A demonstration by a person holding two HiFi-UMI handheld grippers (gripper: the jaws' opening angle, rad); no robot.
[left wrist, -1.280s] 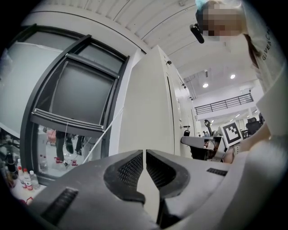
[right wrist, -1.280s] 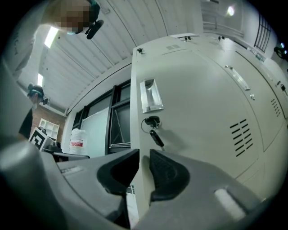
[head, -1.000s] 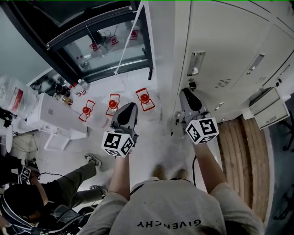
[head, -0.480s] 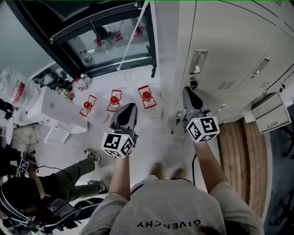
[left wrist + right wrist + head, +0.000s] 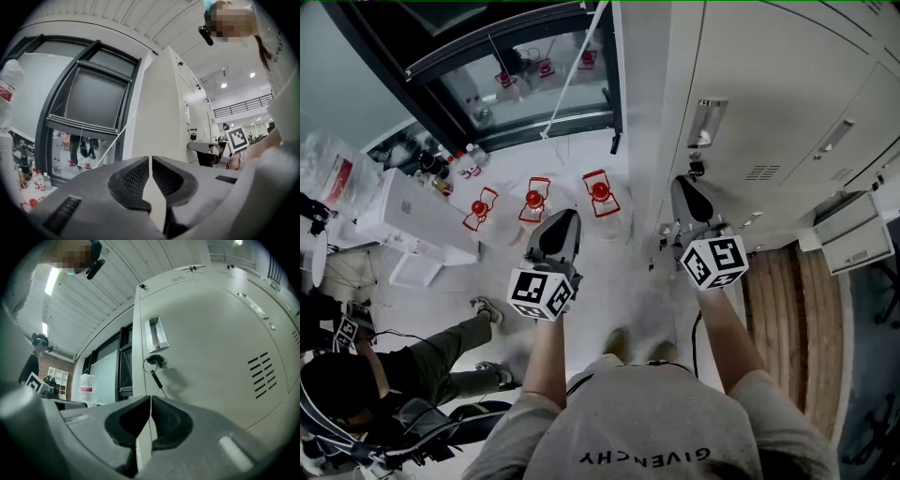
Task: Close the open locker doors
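White locker door has not moved. Your right gripper and left gripper are squeezed shut on nothing. A key dangles ahead.

The closed locker door blocked the way straight ahead of the right gripper, with a key dangling off its face. The locker bank's side wall stood between the two grippers' paths. Ahead of the left gripper, open floor ran to three red-framed objects below the window frame. A white cabinet and a seated person crowded the left. At far right, what looked like an open locker door jutted out.
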